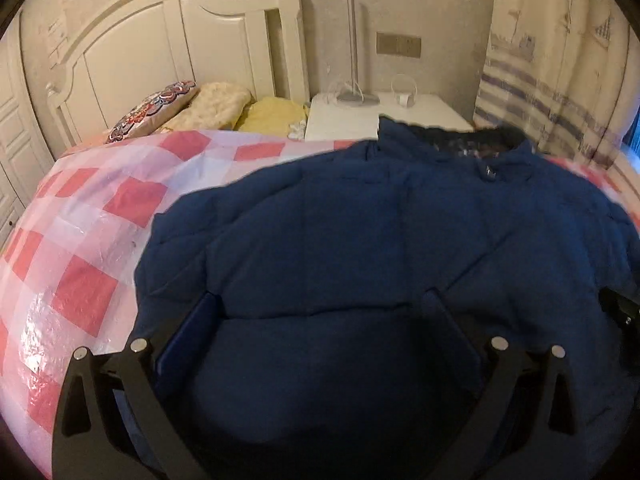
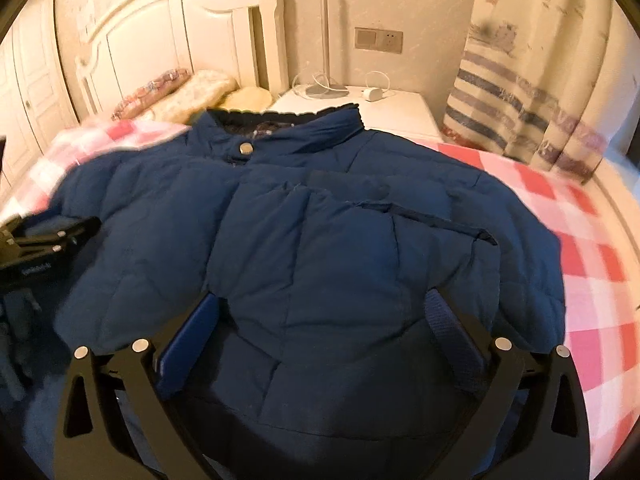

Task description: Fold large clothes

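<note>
A navy blue quilted puffer jacket (image 2: 320,216) lies spread front-up on a bed covered by a pink, red and white checked bedspread (image 1: 80,240), its stand-up collar toward the headboard and a metal snap button (image 2: 244,147) showing at the neck. One sleeve is folded across the chest, its dark cuff ending near the jacket's right side.

The left gripper (image 1: 320,312) hovers over the lower part of the jacket with its jaws spread wide, blue pads apart and nothing between them but the fabric below. The right gripper (image 2: 326,312) sits likewise above the hem area, jaws wide apart and holding nothing. In the right wrist view the left gripper appears as a black frame at the left edge, over the jacket's sleeve side.

Behind the jacket stands a cream wooden headboard (image 1: 168,40), with a patterned red and blue pillow (image 1: 152,110), a pale floral pillow (image 1: 212,104) and a yellow folded cloth (image 1: 272,116) lined up against it. Beside the bed is a white bedside cabinet (image 2: 400,116) carrying a slim white lamp (image 2: 325,40) and a small white charger with looped cable (image 2: 374,92). A grey wall switch panel (image 2: 378,40) sits above it, and a cream curtain with blue stripes (image 2: 520,100) hangs at the right.
</note>
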`<state>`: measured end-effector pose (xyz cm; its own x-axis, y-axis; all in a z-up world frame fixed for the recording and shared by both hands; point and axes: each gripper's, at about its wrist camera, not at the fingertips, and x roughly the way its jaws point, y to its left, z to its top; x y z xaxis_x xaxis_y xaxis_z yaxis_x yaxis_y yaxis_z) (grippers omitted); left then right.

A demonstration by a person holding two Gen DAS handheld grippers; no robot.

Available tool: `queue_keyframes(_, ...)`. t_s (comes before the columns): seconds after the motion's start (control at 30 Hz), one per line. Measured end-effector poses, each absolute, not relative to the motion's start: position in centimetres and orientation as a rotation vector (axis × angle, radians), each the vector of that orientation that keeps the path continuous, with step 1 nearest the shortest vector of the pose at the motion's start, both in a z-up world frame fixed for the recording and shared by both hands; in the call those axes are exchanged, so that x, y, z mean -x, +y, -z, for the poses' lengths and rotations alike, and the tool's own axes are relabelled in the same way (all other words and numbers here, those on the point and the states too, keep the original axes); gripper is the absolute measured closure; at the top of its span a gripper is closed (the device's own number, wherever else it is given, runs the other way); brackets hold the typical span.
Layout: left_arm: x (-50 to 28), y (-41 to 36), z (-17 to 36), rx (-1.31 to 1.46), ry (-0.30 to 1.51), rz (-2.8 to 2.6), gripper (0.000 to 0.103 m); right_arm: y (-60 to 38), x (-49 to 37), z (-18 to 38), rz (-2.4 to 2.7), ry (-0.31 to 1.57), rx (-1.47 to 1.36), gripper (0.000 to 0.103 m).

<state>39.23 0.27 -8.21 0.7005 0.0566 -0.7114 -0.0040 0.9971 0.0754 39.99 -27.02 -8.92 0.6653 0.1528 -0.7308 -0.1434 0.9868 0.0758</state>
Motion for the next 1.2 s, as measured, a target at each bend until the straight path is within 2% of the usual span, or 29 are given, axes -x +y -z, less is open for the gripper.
queue_keyframes(0.37,-40.3,0.4,8.9,-0.091,0.828,-0.053,0.002,-28.7,-39.8,8.6,-0.240,0.812,-0.136,0.004)
queue_keyframes(0.4,-40.1,0.6,8.5,-0.082,0.830,-0.052,0.002,-29.0,-39.5,8.2,-0.241,0.814,-0.151,0.007)
queue_keyframes(0.6,-34.2,2.5,4.9,0.039,0.765,0.022,0.002,-31.3,-34.1,4.7,-0.195,0.728,-0.219,0.008)
queue_keyframes(0.67,-32.8,2.1,5.2,-0.031,0.781,0.033,0.002,-31.2,-32.2,4.6,-0.180,0.740,-0.126,0.006)
queue_keyframes(0.8,-32.2,0.7,9.0,-0.229,0.876,0.006,0.002,-30.1,-31.8,9.0,-0.114,0.931,0.118,0.007)
queue_keyframes(0.9,-30.5,1.3,8.3,-0.199,0.868,-0.013,0.002,-30.7,-29.2,8.2,-0.114,0.877,0.059,0.007)
queue_keyframes(1.03,-24.6,1.1,6.0,-0.171,0.805,0.049,0.002,-29.2,-24.1,6.6,-0.199,0.825,0.079,0.005)
queue_keyframes(1.2,-20.5,-1.9,9.9,-0.364,0.857,0.067,0.002,-25.8,-21.7,10.4,-0.261,0.927,0.244,0.005)
